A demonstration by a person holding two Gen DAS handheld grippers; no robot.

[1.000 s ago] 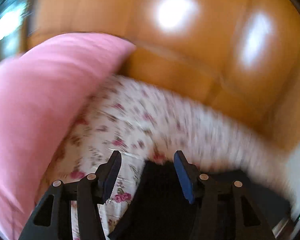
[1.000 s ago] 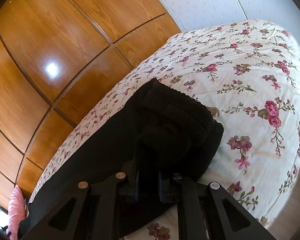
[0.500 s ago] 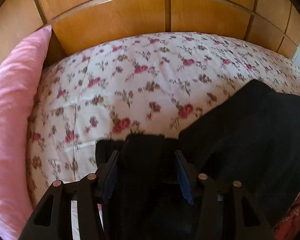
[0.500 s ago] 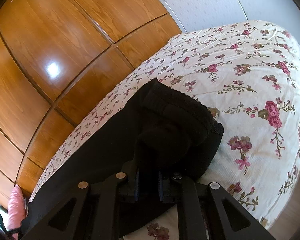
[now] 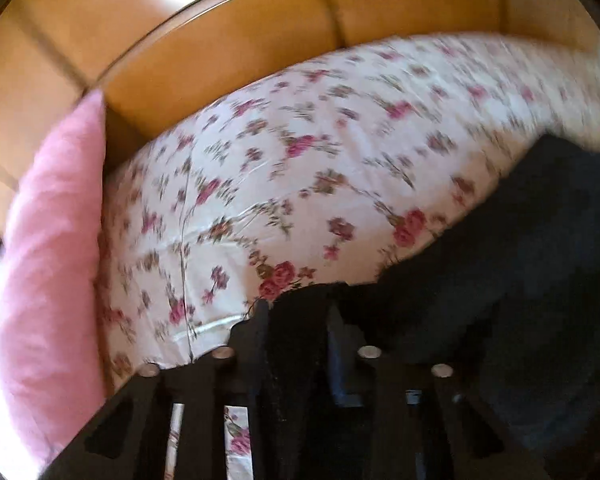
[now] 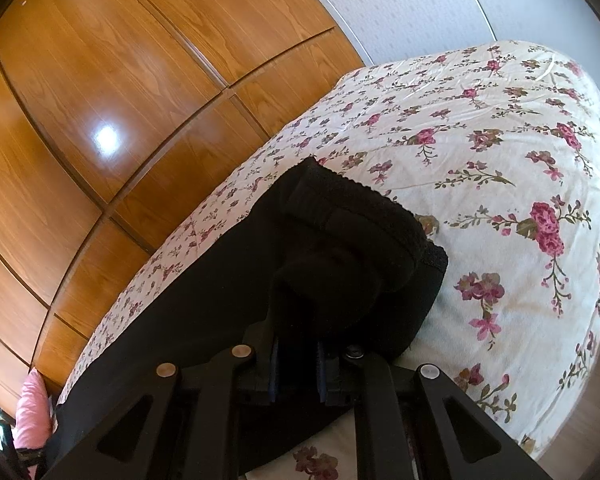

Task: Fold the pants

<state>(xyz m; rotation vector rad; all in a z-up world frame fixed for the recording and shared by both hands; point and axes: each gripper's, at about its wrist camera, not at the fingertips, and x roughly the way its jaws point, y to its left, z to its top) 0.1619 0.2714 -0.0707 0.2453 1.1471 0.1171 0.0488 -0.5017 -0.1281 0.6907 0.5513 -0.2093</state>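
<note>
Black knit pants [image 6: 340,240], ribbed waistband bunched, on floral cotton bedspread [image 6: 500,152]

Bare floral bedspread [image 5: 340,168] ahead of the left jaws; pink pillow [image 5: 48,264] blocks leftward, wooden panels [image 5: 228,64] beyond.

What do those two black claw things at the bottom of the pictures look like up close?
Both are alike. The left gripper and the right gripper are made of matte black plastic: two flat fingers on angular arms with triangular cut-outs, joined by round silver pins. The inner faces of the fingers carry blue pads. No cables, markings, hands or sleeves show in either view.
</note>
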